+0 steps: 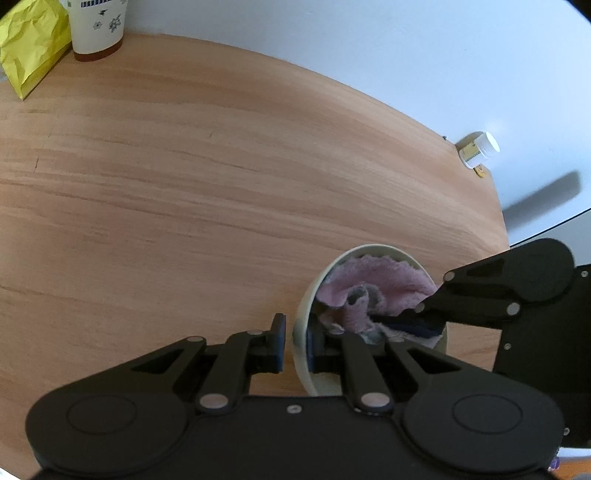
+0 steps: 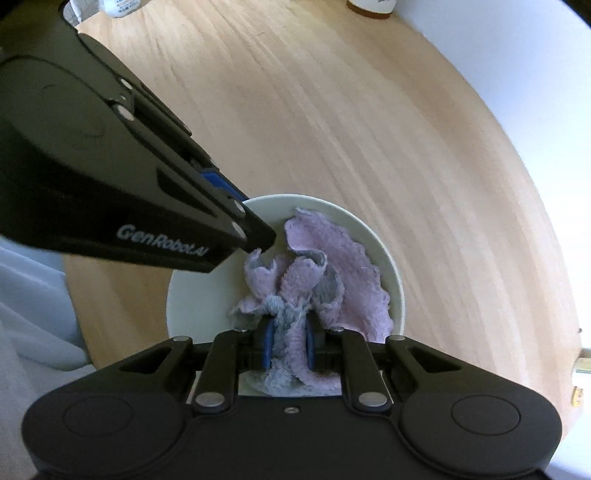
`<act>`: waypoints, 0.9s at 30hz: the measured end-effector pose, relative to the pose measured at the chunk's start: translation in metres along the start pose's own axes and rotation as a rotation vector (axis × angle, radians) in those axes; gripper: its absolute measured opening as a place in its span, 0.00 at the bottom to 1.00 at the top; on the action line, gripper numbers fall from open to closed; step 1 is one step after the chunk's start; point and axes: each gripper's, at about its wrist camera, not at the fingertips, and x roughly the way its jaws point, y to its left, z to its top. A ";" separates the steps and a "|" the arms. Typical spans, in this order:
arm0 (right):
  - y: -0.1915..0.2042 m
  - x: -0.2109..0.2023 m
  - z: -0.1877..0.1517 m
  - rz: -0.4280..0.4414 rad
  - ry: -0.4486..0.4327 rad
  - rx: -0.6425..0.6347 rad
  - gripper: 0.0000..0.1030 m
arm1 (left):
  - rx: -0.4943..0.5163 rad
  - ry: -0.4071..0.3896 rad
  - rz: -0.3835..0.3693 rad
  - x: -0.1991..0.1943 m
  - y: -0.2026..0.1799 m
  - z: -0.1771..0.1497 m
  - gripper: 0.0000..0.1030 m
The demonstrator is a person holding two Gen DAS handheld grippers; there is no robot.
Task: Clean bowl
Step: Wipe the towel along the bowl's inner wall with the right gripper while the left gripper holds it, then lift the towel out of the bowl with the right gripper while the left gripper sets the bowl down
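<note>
One bowl [image 1: 308, 295], pale, stands on the wooden counter [image 1: 184, 184] near its right edge as your left camera sees it. One cloth [image 2: 325, 266], pink with grey edging, lies bunched inside the bowl and covers much of its floor.

Two grippers are at work. Your left gripper [image 1: 295, 341] has its jaws clenched on the bowl's near wall, one blue pad outside the rim and one inside. Your right gripper [image 2: 289, 347] points down into the bowl with its jaws clamped on a gathered fold of the cloth, which bulges out above and below the two blue pads. In the right view the left gripper's tip sits on the bowl's far-left rim, just beside the cloth's edge.

Further out on the counter: one crumpled yellow bag [image 1: 31, 44] and one white cup [image 1: 96, 26] with a flower print, side by side at the far left corner; one small white-capped bottle [image 1: 478, 147] at the far right edge. All three stand well apart from the bowl.
</note>
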 end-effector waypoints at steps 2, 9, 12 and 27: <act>0.002 -0.004 -0.002 -0.030 -0.008 -0.007 0.17 | 0.015 -0.009 0.012 -0.003 -0.002 -0.001 0.10; 0.019 -0.015 -0.007 -0.114 -0.042 -0.017 0.17 | 0.035 -0.014 0.016 -0.003 -0.006 0.001 0.10; 0.023 -0.024 -0.010 -0.133 -0.067 0.001 0.17 | 0.028 -0.013 0.014 -0.003 -0.004 0.002 0.10; -0.086 -0.075 -0.065 -0.097 -0.348 0.598 0.20 | 0.008 0.003 0.008 0.003 -0.008 0.006 0.41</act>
